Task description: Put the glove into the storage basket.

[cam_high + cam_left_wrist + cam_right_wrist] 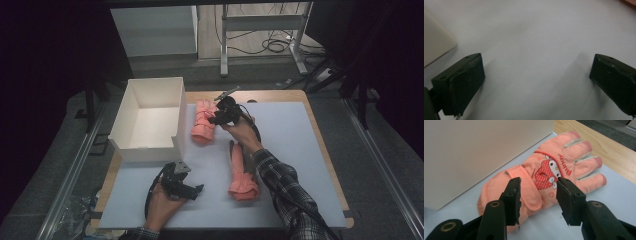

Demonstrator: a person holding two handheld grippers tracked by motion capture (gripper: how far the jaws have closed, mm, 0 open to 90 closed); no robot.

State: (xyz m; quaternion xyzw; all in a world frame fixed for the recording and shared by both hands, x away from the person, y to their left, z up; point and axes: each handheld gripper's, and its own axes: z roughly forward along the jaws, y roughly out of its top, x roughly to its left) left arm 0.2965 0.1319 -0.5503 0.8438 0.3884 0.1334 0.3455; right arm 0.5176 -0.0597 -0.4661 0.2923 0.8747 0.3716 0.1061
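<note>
Far glove (pixel 203 121) (pixel 544 177) lies flat on the white mat (pixel 295 145), palm down, just beside the box (pixel 150 112) wall, fingers pointing to the far table edge. Right gripper (pixel 220 116) (pixel 538 195) hovers right over its cuff and strap, jaws apart, nothing between them; can't tell if they touch the fabric. Second glove (pixel 242 175) lies nearer the person, partly under the right forearm. Left gripper (pixel 192 190) (pixel 537 82) sits low over bare mat near the box's front corner, jaws wide apart, holding nothing. Mat covers a wooden table (pixel 320 145), wood showing at the far and right edges. Room is dark; grey floor, cables (pixel 272 42) and a metal frame (pixel 300 37) behind the table.
</note>
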